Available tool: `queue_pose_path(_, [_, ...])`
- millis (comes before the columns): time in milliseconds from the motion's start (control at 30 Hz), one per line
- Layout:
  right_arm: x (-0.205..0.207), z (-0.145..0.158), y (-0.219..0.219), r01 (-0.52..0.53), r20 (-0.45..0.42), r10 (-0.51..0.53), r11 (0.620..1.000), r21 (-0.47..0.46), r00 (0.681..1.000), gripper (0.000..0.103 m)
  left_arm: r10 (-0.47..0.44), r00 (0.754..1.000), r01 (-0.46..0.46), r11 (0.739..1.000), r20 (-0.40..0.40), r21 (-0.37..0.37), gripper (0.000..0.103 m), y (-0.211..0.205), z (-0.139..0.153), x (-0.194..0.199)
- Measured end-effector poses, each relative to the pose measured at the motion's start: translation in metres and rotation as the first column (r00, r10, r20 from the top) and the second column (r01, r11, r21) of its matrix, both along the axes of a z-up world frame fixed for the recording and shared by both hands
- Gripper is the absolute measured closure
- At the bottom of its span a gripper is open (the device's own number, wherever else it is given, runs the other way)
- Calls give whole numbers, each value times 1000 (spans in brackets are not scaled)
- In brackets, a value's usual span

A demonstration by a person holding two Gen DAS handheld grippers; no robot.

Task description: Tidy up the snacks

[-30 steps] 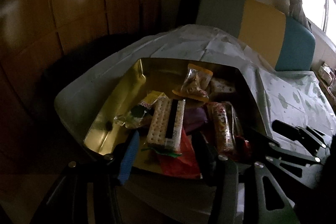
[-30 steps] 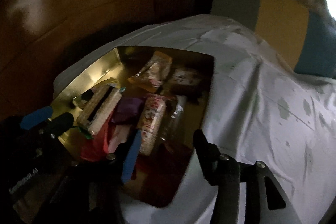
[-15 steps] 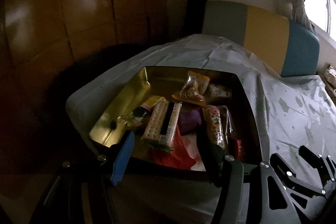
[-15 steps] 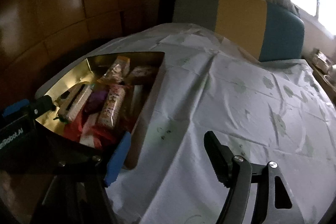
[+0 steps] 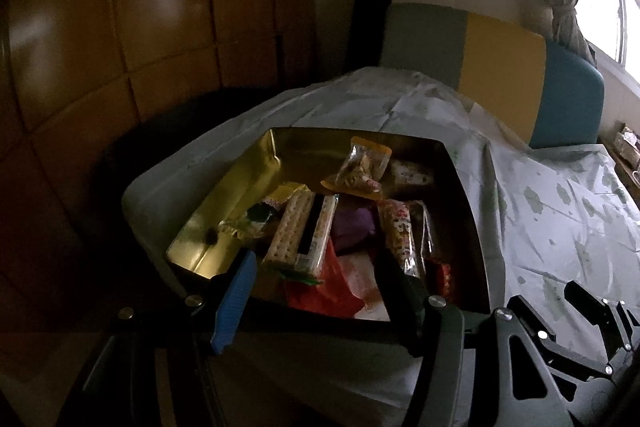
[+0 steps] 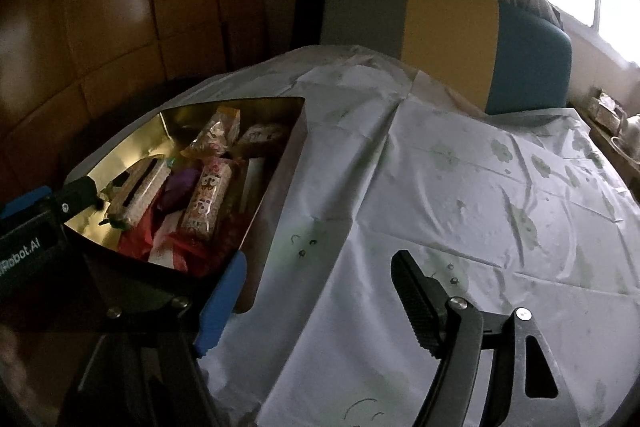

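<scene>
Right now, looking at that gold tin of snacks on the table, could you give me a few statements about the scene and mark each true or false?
1. The cracker packet lies inside the gold tin. True.
2. The left gripper is clamped on the cracker packet. False: its jaws stand open, holding nothing.
3. The right gripper hangs over bare tablecloth, beside the tin. True.
4. The orange-edged clear snack bag lies outside the tin on the cloth. False: it is in the tin, toward the far side.
5. The tablecloth is plain red. False: it is pale with green shapes.
</scene>
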State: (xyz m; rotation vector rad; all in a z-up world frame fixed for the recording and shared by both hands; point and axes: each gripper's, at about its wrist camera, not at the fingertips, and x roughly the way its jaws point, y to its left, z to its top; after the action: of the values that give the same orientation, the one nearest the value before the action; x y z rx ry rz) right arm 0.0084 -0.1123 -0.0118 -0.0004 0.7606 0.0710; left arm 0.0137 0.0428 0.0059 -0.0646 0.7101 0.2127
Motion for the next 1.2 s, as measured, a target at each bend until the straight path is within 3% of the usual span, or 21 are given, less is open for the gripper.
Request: queue_pose_path(1200, [-1, -5, 6, -16, -12, 15, 1000, -18, 1000, 27, 12, 1000, -12, 1000, 6, 18, 41, 4, 2, 2])
